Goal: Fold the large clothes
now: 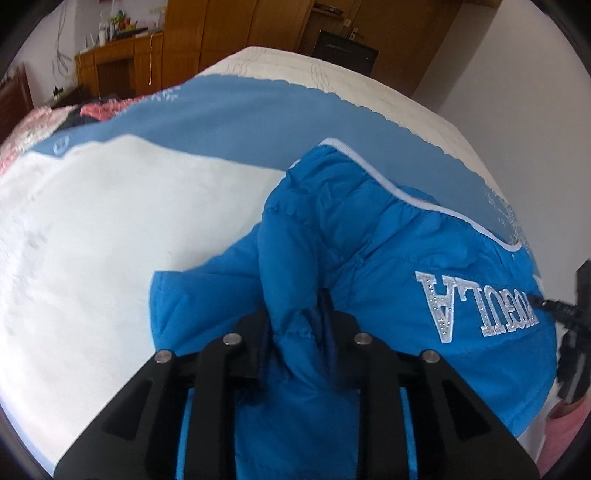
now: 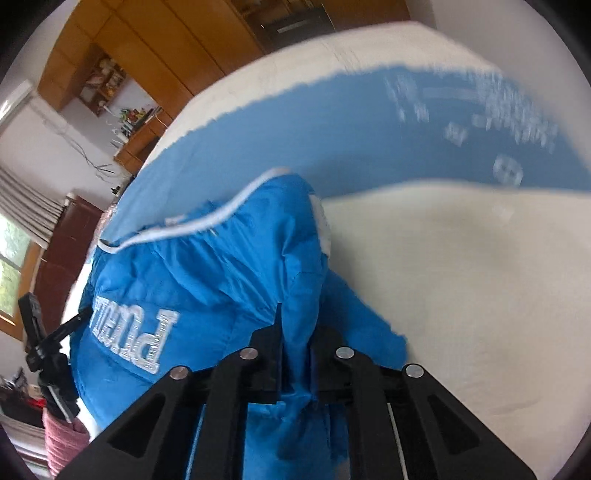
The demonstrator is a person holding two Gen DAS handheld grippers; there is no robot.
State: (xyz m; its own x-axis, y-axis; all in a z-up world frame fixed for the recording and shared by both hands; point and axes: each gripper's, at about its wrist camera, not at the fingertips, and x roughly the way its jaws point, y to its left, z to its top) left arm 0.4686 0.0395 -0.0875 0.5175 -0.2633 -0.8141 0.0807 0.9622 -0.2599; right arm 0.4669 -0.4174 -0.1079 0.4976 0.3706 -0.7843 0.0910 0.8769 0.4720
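Observation:
A bright blue padded jacket point(image 1: 369, 251) with white piping and silver lettering lies bunched on a bed covered by a white and light-blue blanket point(image 1: 110, 221). My left gripper point(image 1: 295, 317) is shut on a thick fold of the jacket near its lower edge. In the right wrist view the same jacket point(image 2: 221, 266) rises in front of my right gripper point(image 2: 295, 332), which is shut on another fold of it. Each gripper shows at the edge of the other's view, the right gripper point(image 1: 569, 317) and the left gripper point(image 2: 40, 332), with a pink sleeve point(image 2: 62, 439) behind.
Wooden wardrobes point(image 1: 221, 33) and a desk with small items point(image 1: 122, 55) stand beyond the bed. A dark box point(image 1: 347, 51) sits at the far bed end. Pink bedding point(image 1: 99, 110) lies at the blanket's far left. A window point(image 2: 11, 273) is at the left.

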